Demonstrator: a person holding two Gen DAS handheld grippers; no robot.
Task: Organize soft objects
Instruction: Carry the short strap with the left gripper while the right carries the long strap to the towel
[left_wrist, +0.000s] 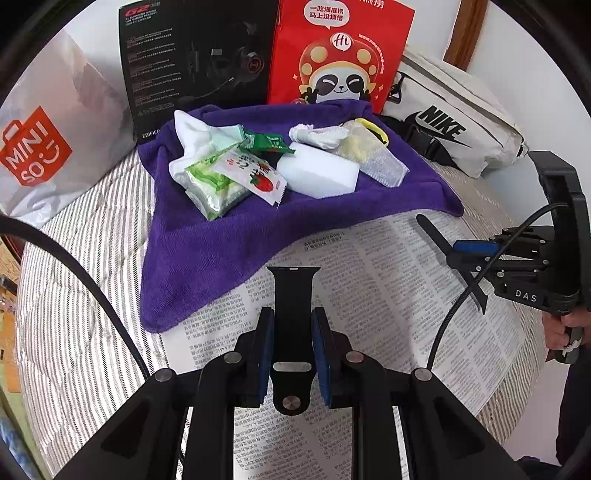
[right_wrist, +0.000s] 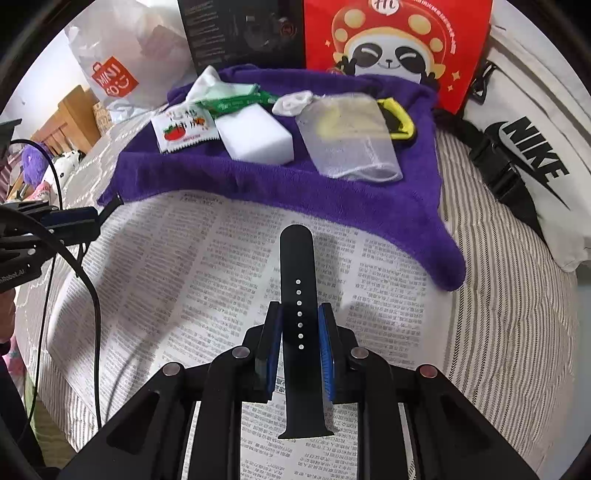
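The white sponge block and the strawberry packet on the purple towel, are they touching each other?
Touching. The left wrist view shows the strawberry packet overlapping the white sponge block's near edge with no purple towel visible between them.

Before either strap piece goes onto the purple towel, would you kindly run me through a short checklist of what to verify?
1. Left hand-held gripper shut on the strap piece with the pin: ok.
2. Right hand-held gripper shut on the strap piece with holes: ok.
3. The two strap pieces are apart, one in each gripper: ok.
4. Bare spot on the purple towel along its near edge: ok.
5. White sponge block and mesh pouch lie farther back, clear of that spot: ok.
6. Straps lifted off the newspaper: cannot tell.
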